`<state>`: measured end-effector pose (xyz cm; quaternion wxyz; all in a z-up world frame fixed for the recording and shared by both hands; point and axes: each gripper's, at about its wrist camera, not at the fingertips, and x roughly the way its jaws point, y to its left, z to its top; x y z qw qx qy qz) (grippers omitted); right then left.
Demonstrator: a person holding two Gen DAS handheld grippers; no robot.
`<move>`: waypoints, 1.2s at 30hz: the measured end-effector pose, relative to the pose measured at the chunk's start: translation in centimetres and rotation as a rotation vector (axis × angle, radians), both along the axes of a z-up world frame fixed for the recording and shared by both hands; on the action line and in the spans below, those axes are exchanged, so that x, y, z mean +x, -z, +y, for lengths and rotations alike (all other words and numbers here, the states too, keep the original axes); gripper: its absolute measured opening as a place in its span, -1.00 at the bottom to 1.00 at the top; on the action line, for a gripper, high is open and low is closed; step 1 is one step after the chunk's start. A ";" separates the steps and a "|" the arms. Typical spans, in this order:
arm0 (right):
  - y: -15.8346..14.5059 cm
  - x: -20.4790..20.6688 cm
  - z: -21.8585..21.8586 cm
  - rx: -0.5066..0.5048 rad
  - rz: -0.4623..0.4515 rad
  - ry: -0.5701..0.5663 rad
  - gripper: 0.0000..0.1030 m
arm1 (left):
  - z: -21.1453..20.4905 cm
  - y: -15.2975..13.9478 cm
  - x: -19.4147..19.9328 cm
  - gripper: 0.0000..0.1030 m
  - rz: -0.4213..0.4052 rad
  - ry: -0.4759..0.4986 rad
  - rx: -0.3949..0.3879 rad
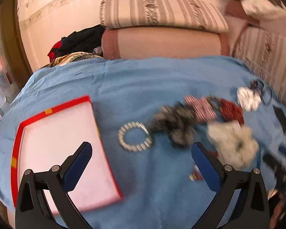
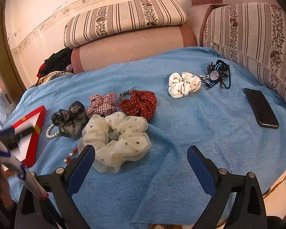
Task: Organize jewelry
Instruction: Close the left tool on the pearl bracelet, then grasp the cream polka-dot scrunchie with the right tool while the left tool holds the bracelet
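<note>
A red box with a white inside (image 1: 63,152) lies open on the blue cloth at the left; it also shows in the right wrist view (image 2: 33,133). A pearl bracelet (image 1: 134,136) lies just right of it, also seen in the right wrist view (image 2: 52,132). A red bead bracelet (image 2: 70,155) lies near the cream scrunchie (image 2: 116,141). My left gripper (image 1: 141,152) is open and empty, above the box edge and the cloth. My right gripper (image 2: 141,154) is open and empty, with the cream scrunchie by its left finger. The left wrist view is blurred.
Black (image 2: 70,119), checked (image 2: 101,105), red dotted (image 2: 138,103) and white (image 2: 184,84) scrunchies lie on the blue cloth (image 2: 200,124). A dark blue hair ornament (image 2: 217,74) and a black phone (image 2: 261,107) lie at the right. Striped cushions (image 2: 124,19) stand behind.
</note>
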<state>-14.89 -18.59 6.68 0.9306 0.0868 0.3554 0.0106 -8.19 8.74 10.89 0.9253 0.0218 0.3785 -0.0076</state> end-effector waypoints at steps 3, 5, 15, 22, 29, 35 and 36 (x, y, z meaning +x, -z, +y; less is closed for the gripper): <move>0.3 0.2 0.4 0.011 -0.001 -0.029 0.80 | 3.6 -1.2 2.6 1.00 0.014 -0.002 -0.060; 0.5 0.4 0.7 0.017 -0.001 -0.049 0.72 | 6.2 -1.2 3.7 1.00 0.014 -0.018 -0.111; 1.6 1.8 2.0 0.053 0.038 -0.088 0.70 | 6.3 2.4 5.7 0.21 0.165 0.122 -0.215; 1.5 1.6 1.6 0.071 0.035 -0.095 0.70 | 0.5 4.9 5.9 -0.21 0.251 0.280 -0.044; 1.5 1.5 0.9 0.094 0.038 -0.096 0.70 | -1.0 7.9 8.0 -0.42 0.340 0.233 -0.009; 1.9 1.8 1.3 0.095 0.052 -0.121 0.70 | -1.9 8.7 8.6 -0.82 0.297 0.174 0.030; 2.0 1.8 1.5 0.094 0.054 -0.129 0.70 | -1.6 8.6 8.5 -0.82 0.290 0.168 0.007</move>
